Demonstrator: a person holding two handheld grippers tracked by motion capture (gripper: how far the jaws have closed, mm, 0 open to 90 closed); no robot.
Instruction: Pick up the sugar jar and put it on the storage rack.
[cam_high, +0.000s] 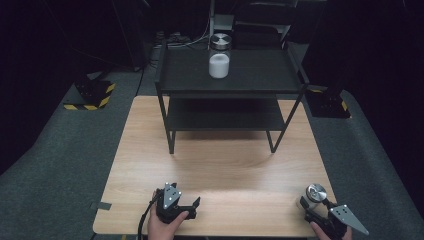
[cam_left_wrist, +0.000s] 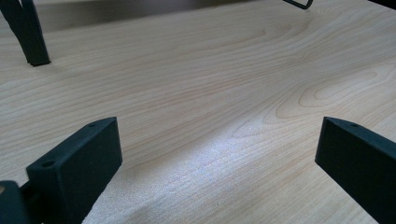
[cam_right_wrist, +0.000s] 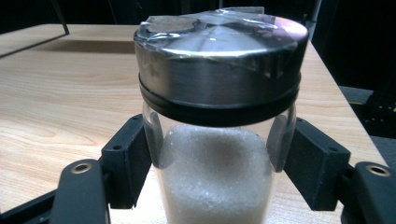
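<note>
We see the right gripper (cam_right_wrist: 219, 163) clamped on a glass jar (cam_right_wrist: 219, 140) of white grains, steel lid on, near the counter (cam_high: 220, 165) corner, well in front of the black shelf rack (cam_high: 230, 85). Left gripper (cam_left_wrist: 215, 154) jaws stand wide apart over bare counter.

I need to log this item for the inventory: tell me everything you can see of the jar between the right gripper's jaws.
The jar is a small clear cylinder, glass by the look of it, holding white grainy powder to just below its neck. A brushed metal lid with a black ring under it closes the top. It stands upright near the front right corner of the wooden table. The right gripper clamps it, one black jaw pressed on each side of the body.
</note>
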